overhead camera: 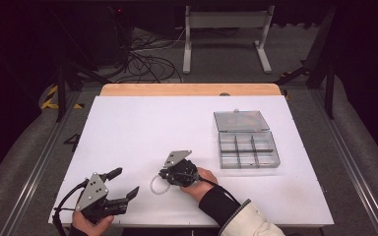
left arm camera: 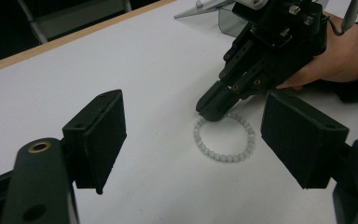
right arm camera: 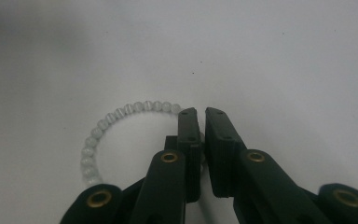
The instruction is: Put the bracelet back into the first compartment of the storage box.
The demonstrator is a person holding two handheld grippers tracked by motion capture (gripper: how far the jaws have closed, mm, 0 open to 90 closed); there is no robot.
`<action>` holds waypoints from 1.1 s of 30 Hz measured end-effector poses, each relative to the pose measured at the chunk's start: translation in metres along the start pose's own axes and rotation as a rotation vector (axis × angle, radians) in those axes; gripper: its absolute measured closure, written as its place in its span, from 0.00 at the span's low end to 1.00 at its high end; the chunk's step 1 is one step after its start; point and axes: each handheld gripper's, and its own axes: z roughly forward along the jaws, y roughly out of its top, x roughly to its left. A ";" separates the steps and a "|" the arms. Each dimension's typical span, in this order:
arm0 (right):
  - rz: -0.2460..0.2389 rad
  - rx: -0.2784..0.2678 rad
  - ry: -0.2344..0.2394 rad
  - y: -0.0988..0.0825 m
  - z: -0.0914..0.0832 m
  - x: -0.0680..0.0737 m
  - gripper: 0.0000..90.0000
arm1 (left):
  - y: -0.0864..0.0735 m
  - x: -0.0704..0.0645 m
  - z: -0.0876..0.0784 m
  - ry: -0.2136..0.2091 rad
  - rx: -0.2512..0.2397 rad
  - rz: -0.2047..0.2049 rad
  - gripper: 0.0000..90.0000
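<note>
While the left claw point(overhead camera: 120, 189) rests at the near left corner of the white counter point(overhead camera: 142, 128), its two black jaws stand wide apart with nothing between them, and the person's hand grips its body at the counter's front edge. Seen along those jaws in the left gripper view, the bare white surface lies between the pads point(left arm camera: 103, 135), and just beyond them lies a bracelet point(left arm camera: 225, 140) of pale, translucent beads, flat on the counter in a rough ring.

Just right of that, toward the middle of the near half, the right claw point(overhead camera: 163, 173) tilts down onto the far side of the bracelet point(overhead camera: 159, 185). Its jaws are drawn nearly together (a thin slit shows between them in the right gripper view), and the tips point(right arm camera: 200, 114) come down on the bead string where the ring point(right arm camera: 121, 128) curves behind them. Whether the pads actually pinch a bead I cannot tell; the string passes out of sight behind the left jaw. The person's right hand point(overhead camera: 203, 183), in a dark cuff and light sleeve, holds that claw from the near right.

Farther back and to the right, well apart from the bracelet, a clear plastic organiser box point(overhead camera: 248, 150) sits open, its lid point(overhead camera: 241, 120) laid back toward the far side and its compartments divided in a grid. Beyond the white surface runs the counter's wooden far edge point(overhead camera: 189, 89).
</note>
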 end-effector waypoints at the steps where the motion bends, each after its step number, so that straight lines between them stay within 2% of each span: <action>1: 0.000 0.000 -0.002 0.000 0.000 0.000 0.95 | 0.000 0.000 0.000 -0.002 0.001 -0.003 0.26; 8: 0.009 -0.011 -0.001 0.001 -0.003 0.001 0.96 | 0.000 0.000 0.000 0.000 0.000 -0.001 0.26; 14: 0.010 -0.049 0.005 0.005 -0.011 0.001 0.96 | 0.000 0.000 0.000 -0.002 -0.002 -0.005 0.26; 15: 0.021 -0.070 0.007 0.007 -0.015 0.002 0.96 | 0.000 0.000 0.000 -0.002 0.000 -0.005 0.26; 25: 0.036 -0.153 0.029 0.016 -0.039 0.003 0.96 | 0.000 0.000 0.000 -0.001 0.000 -0.005 0.26; 33: 0.033 -0.207 0.021 0.023 -0.057 0.003 0.96 | 0.000 0.000 0.000 -0.002 0.001 -0.003 0.26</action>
